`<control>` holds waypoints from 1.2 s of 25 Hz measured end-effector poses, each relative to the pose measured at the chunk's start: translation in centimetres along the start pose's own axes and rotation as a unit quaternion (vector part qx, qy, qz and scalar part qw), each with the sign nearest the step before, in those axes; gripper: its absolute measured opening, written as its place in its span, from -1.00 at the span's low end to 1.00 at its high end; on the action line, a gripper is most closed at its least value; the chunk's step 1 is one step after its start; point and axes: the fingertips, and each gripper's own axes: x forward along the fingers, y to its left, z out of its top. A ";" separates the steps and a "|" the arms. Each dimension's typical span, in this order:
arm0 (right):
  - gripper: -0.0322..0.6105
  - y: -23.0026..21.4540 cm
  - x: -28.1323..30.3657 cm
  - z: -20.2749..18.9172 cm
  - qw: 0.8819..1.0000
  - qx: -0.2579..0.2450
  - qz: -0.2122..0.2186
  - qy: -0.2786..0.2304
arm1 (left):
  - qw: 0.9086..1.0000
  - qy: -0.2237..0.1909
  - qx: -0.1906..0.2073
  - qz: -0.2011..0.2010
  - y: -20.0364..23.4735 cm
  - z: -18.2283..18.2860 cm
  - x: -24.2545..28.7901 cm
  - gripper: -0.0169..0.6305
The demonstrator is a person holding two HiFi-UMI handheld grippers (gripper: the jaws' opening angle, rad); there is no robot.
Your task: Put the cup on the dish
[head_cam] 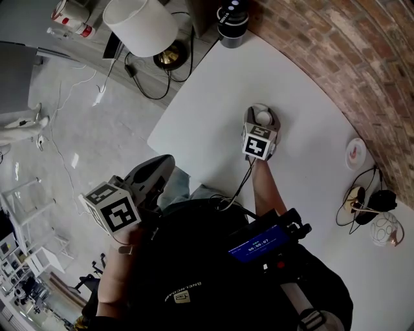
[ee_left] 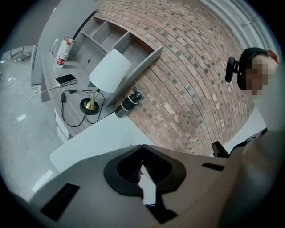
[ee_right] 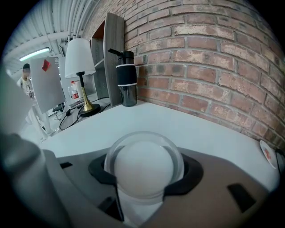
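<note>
My right gripper (head_cam: 262, 111) is over the middle of the white table (head_cam: 213, 97), shut on a clear round cup (head_cam: 263, 118) with a whitish inside. In the right gripper view the cup (ee_right: 144, 171) fills the gap between the jaws of the right gripper (ee_right: 145, 151). A small white dish (head_cam: 355, 153) with a red mark lies on the table to the right, by the brick wall; the dish (ee_right: 267, 153) shows at the right gripper view's edge. My left gripper (head_cam: 158, 169) hangs off the table's near-left corner; in its own view the left gripper (ee_left: 142, 149) is shut on nothing.
A black bottle (head_cam: 231, 19) stands at the table's far end by the brick wall. A white-shaded lamp (head_cam: 142, 26) with cables is on the side counter. Black cabled items (head_cam: 365, 205) and a patterned white object (head_cam: 386, 229) lie at the table's right.
</note>
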 end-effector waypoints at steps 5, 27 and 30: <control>-0.12 0.1 0.1 -0.2 1.000 -0.001 0.007 -0.004 | 1.000 -0.006 -0.002 -0.002 0.0 -0.1 -0.2 -0.93; 0.06 0.0 -1.5 -0.7 1.000 -0.007 0.013 -0.016 | 1.000 -0.017 -0.006 0.001 -0.3 -1.5 -1.7 -0.93; 0.06 0.1 -2.2 -0.4 1.000 -0.005 0.013 -0.023 | 1.000 -0.016 -0.004 0.000 -0.2 -1.6 -2.1 -0.93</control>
